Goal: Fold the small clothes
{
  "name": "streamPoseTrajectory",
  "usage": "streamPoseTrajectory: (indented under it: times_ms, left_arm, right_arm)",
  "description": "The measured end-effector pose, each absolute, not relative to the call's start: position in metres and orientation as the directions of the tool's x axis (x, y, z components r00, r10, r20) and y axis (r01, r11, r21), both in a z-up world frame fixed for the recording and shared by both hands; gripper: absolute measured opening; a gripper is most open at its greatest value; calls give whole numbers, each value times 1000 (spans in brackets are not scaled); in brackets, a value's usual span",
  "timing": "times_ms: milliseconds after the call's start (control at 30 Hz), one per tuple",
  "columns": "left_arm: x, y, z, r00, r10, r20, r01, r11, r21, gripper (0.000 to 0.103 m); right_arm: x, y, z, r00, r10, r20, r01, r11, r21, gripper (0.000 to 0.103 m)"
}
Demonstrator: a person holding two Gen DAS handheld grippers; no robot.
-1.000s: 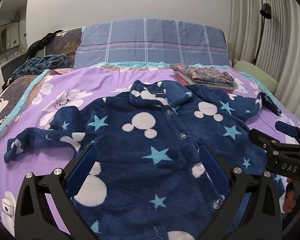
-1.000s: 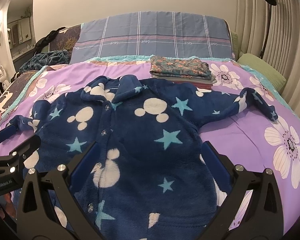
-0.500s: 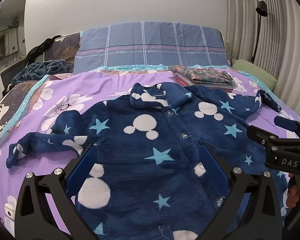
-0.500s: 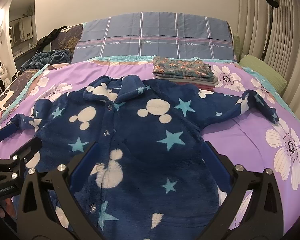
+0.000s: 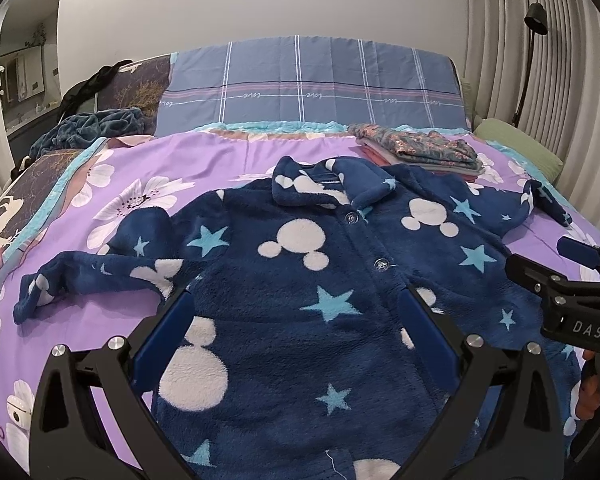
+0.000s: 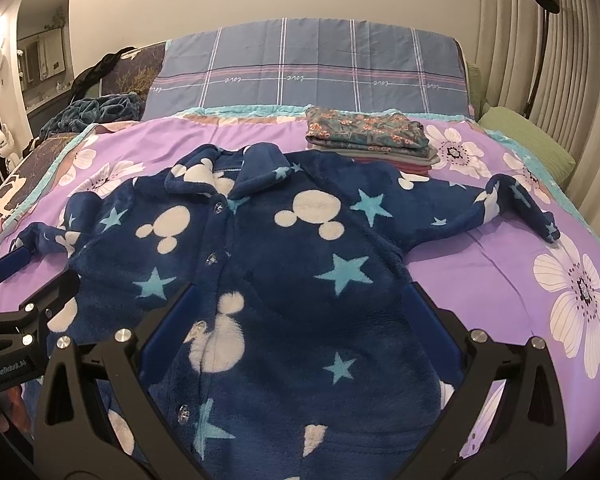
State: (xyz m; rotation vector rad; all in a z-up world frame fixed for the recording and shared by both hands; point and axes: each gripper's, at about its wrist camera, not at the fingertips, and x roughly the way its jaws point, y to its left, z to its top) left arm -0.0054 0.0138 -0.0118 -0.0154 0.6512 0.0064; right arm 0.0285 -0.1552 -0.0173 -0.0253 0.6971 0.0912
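A dark blue fleece jacket [image 5: 300,292] with white mouse heads and light blue stars lies flat and buttoned on the purple floral bedspread [image 5: 172,160], both sleeves spread out. It fills the right wrist view [image 6: 292,280] too. My left gripper [image 5: 296,320] is open and empty above the jacket's lower front. My right gripper [image 6: 296,312] is open and empty above the jacket's lower right part. The right gripper also shows at the right edge of the left wrist view [image 5: 572,280], and the left gripper at the left edge of the right wrist view [image 6: 16,300].
A stack of folded clothes [image 6: 368,140] sits behind the collar. A blue plaid pillow [image 5: 312,88] lies along the headboard. A crumpled teal blanket [image 5: 88,128] is at the far left, a green cushion [image 6: 528,140] and a floor lamp [image 6: 546,8] at the right.
Both grippers have drawn back and risen slightly over the jacket's lower part. The jacket has not moved. Both stay open.
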Motion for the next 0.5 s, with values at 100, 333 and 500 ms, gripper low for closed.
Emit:
streamPoseTrajectory:
  times_ms: [100, 333, 500]
  left_arm:
    - [-5, 14, -12, 795, -1, -607, -10, 1000, -14, 102]
    - [-5, 18, -16, 785, 2, -619, -22, 999, -26, 102]
    - [-5, 26, -20, 777, 1, -629, -37, 998, -45, 102]
  right_arm:
    - [29, -155, -18, 762, 75, -643, -93, 996, 5, 101]
    - [29, -150, -20, 757, 72, -650, -103, 995, -9, 101]
    - [28, -145, -20, 755, 73, -652, -112, 994, -18, 101]
